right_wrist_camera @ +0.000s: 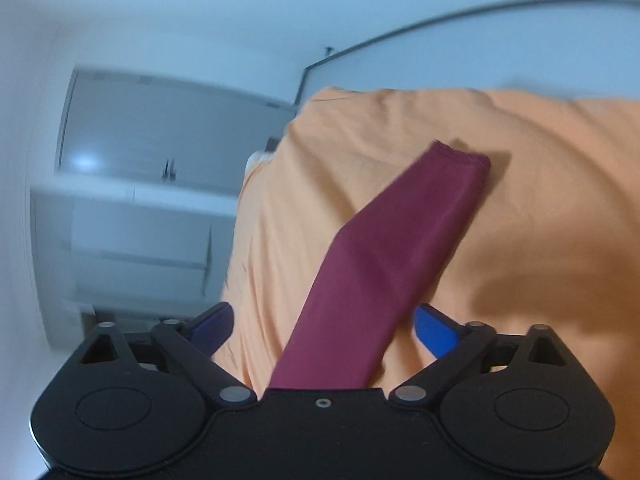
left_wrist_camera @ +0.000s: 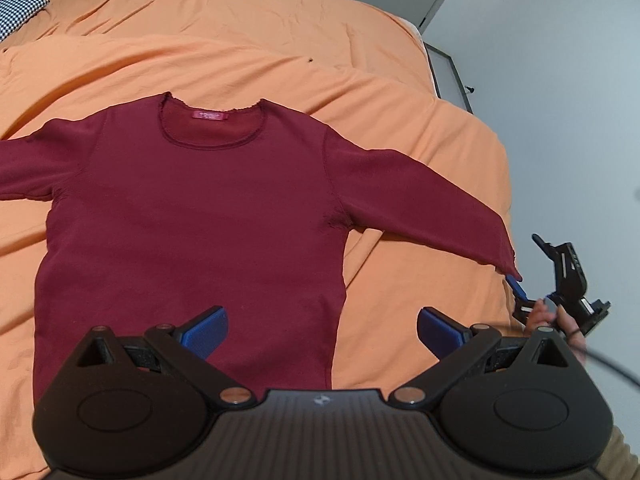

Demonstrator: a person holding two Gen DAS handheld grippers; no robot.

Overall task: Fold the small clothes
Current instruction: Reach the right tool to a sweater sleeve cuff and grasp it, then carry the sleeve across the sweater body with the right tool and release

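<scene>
**Operator:** Burgundy knit, long-sleeved: the top [left_wrist_camera: 192, 216] lies face up and spread flat on the orange bed cover [left_wrist_camera: 240, 40], neckline away from me, both sleeves stretched out to the sides. From the left wrist view, my left gripper [left_wrist_camera: 322, 330] hovers over the hem area with its jaws spread wide and nothing between the blue pads [left_wrist_camera: 208, 330]. It is released. At the right edge of that view my right gripper [left_wrist_camera: 520, 290] sits at the cuff of the sleeve [left_wrist_camera: 420, 200], a hand [left_wrist_camera: 554, 320] on its handle.

**Supervisor:** Confirm the right gripper from its own view.

**Operator:** In the right wrist view, the right gripper [right_wrist_camera: 322, 326] has its jaws standing wide apart. The sleeve [right_wrist_camera: 400, 248] runs up between them, lying on the bed cover [right_wrist_camera: 540, 200]. The pads [right_wrist_camera: 436, 330] do not press on the cloth, so I report it as released, not grasping. The picture is blurred at the left.

**Supervisor:** Step in hand?

**Operator:** I judge it to be the first fold: taking the sleeve to bring it across the body. No fold is made yet.

**Supervisor:** Next move?

**Operator:** Clench the right gripper on the sleeve near the cuff, lift only slightly, and carry it inward over the chest without dragging the body out of square.
</scene>
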